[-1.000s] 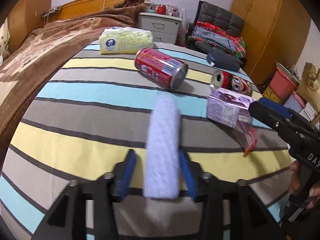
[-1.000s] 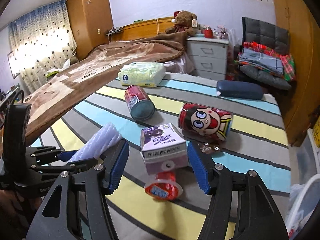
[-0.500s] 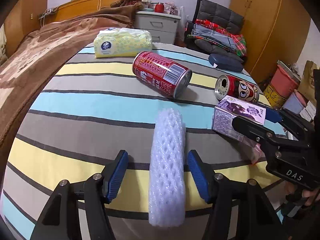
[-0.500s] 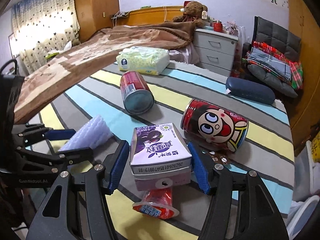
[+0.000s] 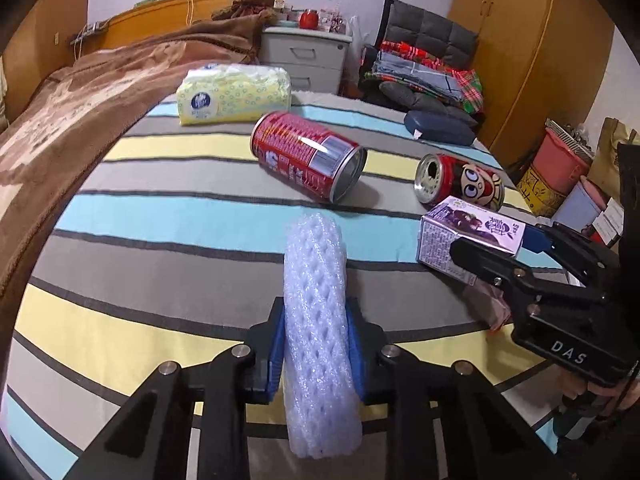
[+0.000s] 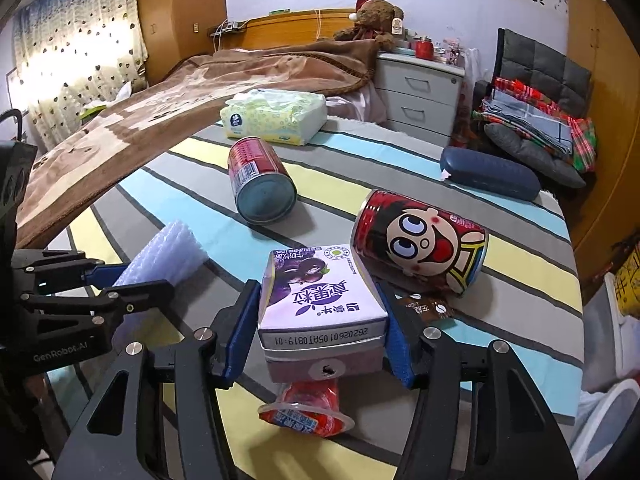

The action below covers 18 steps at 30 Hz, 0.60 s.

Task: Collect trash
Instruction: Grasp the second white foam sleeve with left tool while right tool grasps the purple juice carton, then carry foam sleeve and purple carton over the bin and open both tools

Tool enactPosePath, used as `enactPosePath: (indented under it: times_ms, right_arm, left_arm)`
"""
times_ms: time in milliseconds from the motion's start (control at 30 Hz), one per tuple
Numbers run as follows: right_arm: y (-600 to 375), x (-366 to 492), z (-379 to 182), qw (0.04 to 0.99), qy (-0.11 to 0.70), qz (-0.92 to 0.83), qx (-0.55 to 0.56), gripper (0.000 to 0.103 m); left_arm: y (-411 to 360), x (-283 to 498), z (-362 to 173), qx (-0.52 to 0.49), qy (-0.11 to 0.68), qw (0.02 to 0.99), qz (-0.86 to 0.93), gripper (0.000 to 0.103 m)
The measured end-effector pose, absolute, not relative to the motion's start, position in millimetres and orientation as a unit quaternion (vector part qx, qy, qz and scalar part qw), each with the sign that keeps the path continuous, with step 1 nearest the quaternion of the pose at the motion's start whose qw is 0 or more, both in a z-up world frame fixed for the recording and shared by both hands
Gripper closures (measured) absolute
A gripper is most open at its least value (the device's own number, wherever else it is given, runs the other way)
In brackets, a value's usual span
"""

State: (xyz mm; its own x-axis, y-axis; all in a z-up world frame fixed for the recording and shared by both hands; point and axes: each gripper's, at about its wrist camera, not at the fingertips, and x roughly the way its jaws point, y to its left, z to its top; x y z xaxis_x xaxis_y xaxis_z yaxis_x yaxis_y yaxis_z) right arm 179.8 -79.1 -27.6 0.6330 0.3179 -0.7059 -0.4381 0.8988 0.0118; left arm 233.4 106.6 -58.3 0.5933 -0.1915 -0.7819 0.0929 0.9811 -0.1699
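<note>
Item 1: my left tool [image 5: 316,344], jaws just closed, clamped on the white foam net sleeve [image 5: 316,320] lying on the striped bed [image 5: 160,216].
Item 2: my right tool [image 6: 320,316], jaws just narrowing, pads against the purple milk carton [image 6: 320,300], stamped 20260105AT0819:01.
Room: bare stripes left of the sleeve; two red cans [image 5: 306,156] [image 6: 420,240] lie beyond; bed edge [image 6: 568,240] at right.
Lettering: "DAS" [image 5: 568,357], "GenRobot.AI" [image 6: 60,353].

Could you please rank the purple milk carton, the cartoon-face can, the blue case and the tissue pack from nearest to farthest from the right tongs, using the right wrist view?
1. Purple milk carton: between the right tongs.
2. Cartoon-face can: just beyond, to the right.
3. Blue case: farther back, right.
4. Tissue pack: farthest, back left by the blanket.
</note>
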Motion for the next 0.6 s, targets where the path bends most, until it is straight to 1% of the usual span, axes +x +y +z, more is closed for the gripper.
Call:
enactPosePath:
  times_ms: [600]
  right_arm:
    - [-108,158,-3,0.924,0.331,0.188,-0.027,0.046]
  left_arm:
    - [71,207,-11,-0.049,0.401,0.908,-0.116,0.075]
